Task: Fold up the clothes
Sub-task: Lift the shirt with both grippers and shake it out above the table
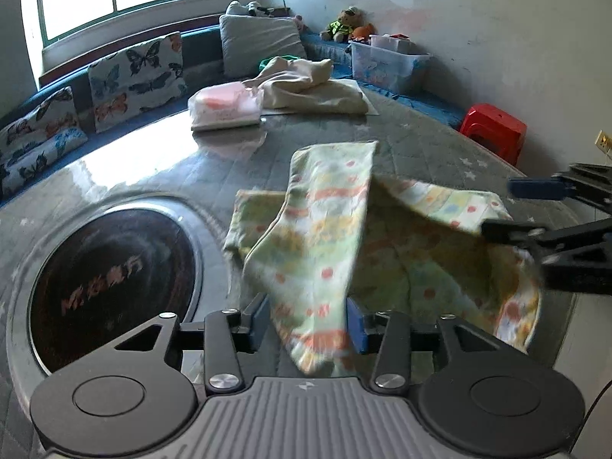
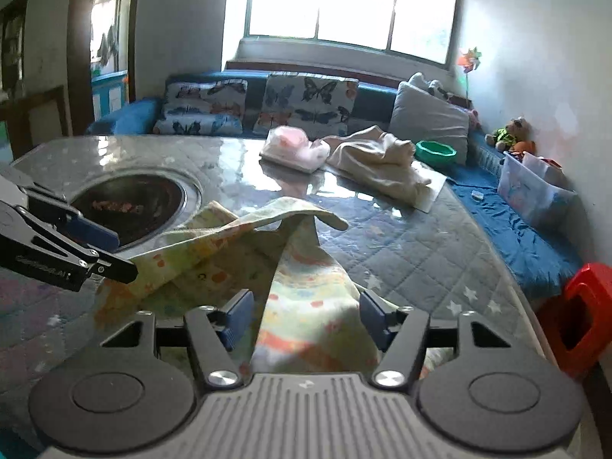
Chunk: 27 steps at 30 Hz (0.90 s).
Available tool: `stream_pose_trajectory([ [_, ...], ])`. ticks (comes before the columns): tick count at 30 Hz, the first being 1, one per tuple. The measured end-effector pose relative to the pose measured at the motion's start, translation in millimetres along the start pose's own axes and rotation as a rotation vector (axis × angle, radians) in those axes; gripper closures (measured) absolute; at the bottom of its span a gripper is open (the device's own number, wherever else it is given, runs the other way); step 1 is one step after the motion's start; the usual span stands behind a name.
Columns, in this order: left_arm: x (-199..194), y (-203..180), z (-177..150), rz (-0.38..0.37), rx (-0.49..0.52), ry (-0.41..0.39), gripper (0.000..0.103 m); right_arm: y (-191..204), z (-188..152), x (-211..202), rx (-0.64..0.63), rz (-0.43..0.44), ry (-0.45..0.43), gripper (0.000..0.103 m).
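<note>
A pale green patterned garment (image 1: 325,237) lies crumpled on the quilted table (image 1: 420,145), with one part raised in a ridge. It also shows in the right wrist view (image 2: 306,306). My left gripper (image 1: 308,325) is open, its blue pads either side of the cloth's near end without pinching it. My right gripper (image 2: 304,319) is open too, cloth lying between its pads. In the left wrist view the right gripper (image 1: 497,210) sits at the cloth's right edge. In the right wrist view the left gripper (image 2: 111,252) sits at the cloth's left edge.
A round dark inset (image 1: 111,283) sits in the table at left. A beige garment (image 1: 306,88) and a pink folded bundle (image 1: 225,107) lie at the far side. A clear storage box (image 1: 386,61), a red stool (image 1: 493,130) and butterfly cushions (image 1: 137,76) surround the table.
</note>
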<state>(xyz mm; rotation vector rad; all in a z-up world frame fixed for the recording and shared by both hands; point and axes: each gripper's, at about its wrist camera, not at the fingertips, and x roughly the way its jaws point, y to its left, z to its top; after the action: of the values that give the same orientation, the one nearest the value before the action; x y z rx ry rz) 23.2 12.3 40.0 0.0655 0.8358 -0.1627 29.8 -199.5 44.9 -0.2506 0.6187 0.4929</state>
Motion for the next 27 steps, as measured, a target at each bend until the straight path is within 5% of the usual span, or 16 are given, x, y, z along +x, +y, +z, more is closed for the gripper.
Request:
stream_pose_trajectory([
  [15,73,-19,37,-0.021,0.056,0.076,0.054,-18,9,80,0.03,0.049,0.179,0.034],
  [21,68,-7,27,-0.017,0.065,0.079,0.087,-24,-4,61,0.008,0.007,0.186,0.048],
  [27,50,4,21,-0.001,0.039,0.052,0.088,-23,-15,27,0.028,-0.05,0.159,0.046],
])
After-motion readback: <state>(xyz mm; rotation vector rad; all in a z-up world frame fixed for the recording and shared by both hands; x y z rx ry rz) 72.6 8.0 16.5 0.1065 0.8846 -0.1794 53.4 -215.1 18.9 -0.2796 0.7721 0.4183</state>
